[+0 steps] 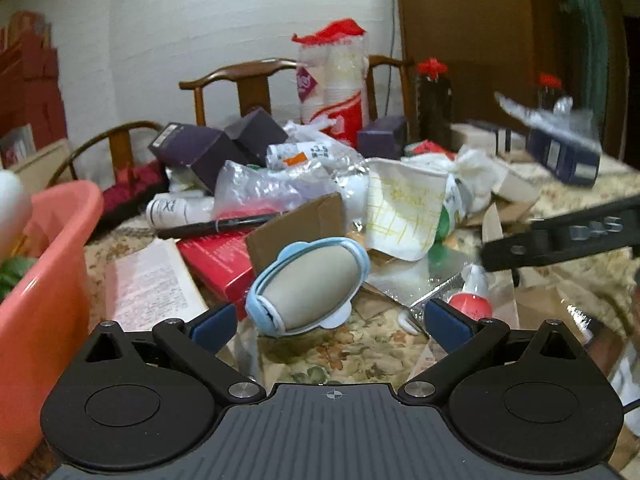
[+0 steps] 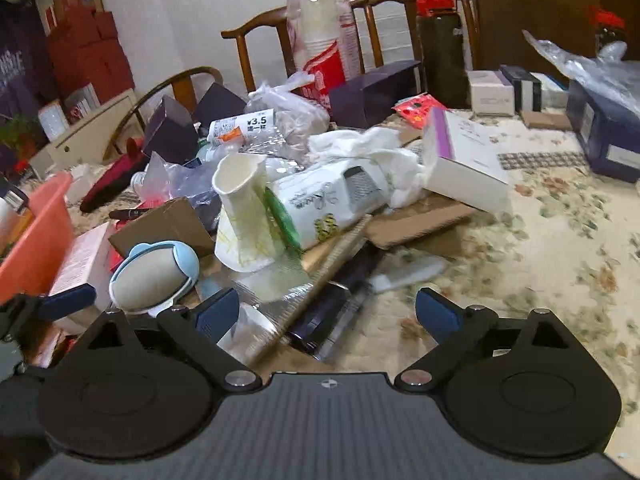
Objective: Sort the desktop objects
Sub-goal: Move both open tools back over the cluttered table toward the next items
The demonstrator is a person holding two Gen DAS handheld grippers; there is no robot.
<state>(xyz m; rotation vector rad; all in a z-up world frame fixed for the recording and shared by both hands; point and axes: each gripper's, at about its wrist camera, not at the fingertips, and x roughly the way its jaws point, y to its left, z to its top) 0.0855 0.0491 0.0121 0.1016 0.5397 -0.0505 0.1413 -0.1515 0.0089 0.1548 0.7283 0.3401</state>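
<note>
Left wrist view: left gripper [image 1: 327, 322] wide open, empty; centre jaws on lint roller [image 1: 308, 286] (right gripper [image 2: 327, 314] likewise open, empty).

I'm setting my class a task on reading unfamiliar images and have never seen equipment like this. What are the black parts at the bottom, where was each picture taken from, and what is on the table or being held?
Each picture comes from a wide-angle camera fixed on a hand-held two-finger gripper, looking out along its fingers. One shows the left gripper, the other the right gripper. The black discs and blue-tipped fingers are the tools themselves. Both are open and hold nothing. Ahead lies a cluttered table with a floral cloth: a blue-framed lint roller, a crushed paper cup, a white box, dark boxes, plastic bags and cardboard. A pink basin sits at the left edge.
</note>
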